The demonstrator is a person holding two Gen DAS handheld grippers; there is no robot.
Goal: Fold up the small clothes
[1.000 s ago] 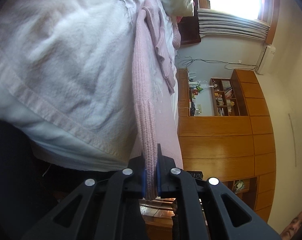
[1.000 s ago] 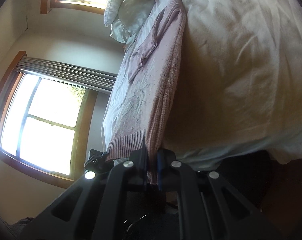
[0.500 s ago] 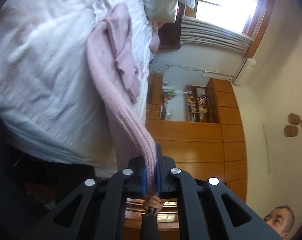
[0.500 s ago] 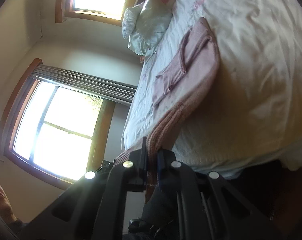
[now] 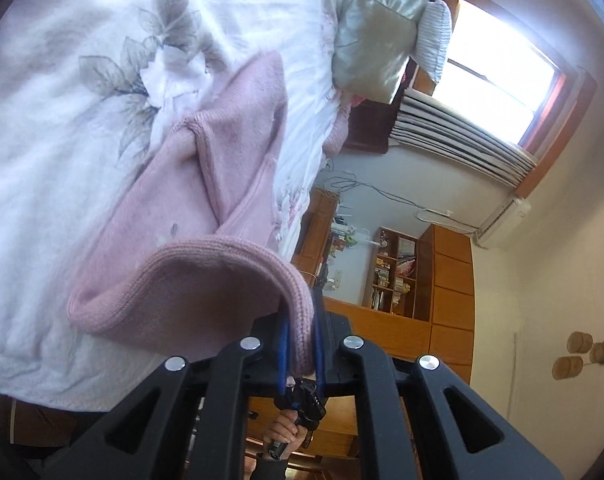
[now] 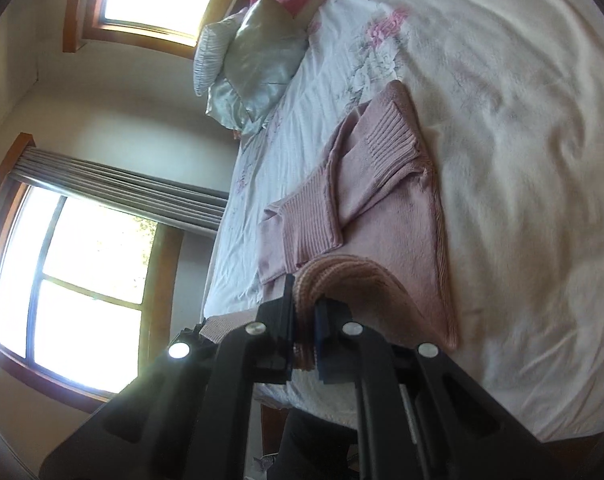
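A pink knit sweater (image 5: pixel 221 176) lies on the white flowered bedspread (image 5: pixel 61 100), sleeves folded across its body. My left gripper (image 5: pixel 299 344) is shut on one corner of the ribbed hem, lifted and curled over the body. In the right wrist view the same sweater (image 6: pixel 386 216) shows with its ribbed cuffs crossed, and my right gripper (image 6: pixel 306 336) is shut on the other hem corner, also raised above the bed (image 6: pixel 522 140). The hem arcs up from the bed into both grippers.
Silver-green pillows (image 5: pixel 376 40) and a striped pillow (image 6: pixel 207 56) sit at the head of the bed. Wooden cabinets and a bookshelf (image 5: pixel 394 276) line the wall, with bright windows (image 6: pixel 73 268) beside the bed. A hand (image 5: pixel 281 434) holding the other gripper shows below.
Both grippers have risen and swung over the bed with the hem. The sweater, stretched taut and seen edge-on before, now lies in view with its lower edge curling forward over the body.
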